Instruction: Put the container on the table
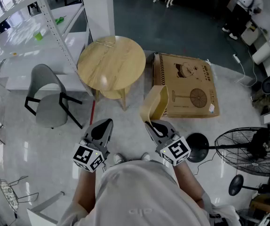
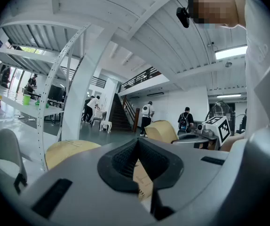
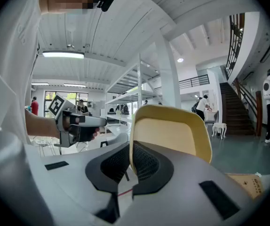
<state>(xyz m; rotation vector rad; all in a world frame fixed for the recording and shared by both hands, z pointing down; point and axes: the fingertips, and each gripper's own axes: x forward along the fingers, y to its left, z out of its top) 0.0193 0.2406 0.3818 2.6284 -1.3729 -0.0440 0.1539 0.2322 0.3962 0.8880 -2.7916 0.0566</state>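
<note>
– So where is the container [image 1: 154, 102]?
– It is up in the air, at 12 o'clock from the right claw [image 1: 150, 125]. It stands on its edge, with its open side facing right.
– Is the claw holding it?
– Yes. Its two jaws are pinched on the thin yellow wall of the container [image 3: 170, 133], one pad inside and one outside.
– And the round wooden table [image 1: 111, 62]?
– It is at 11 o'clock from the container, not touching it. A flat brown box [image 1: 186, 86] lies on the floor at 3 o'clock.
– What about the left claw [image 1: 104, 122]?
– It is beside the right one, at 9 o'clock. Its jaws are almost together, with only a thin slit, and nothing is in them.
</note>
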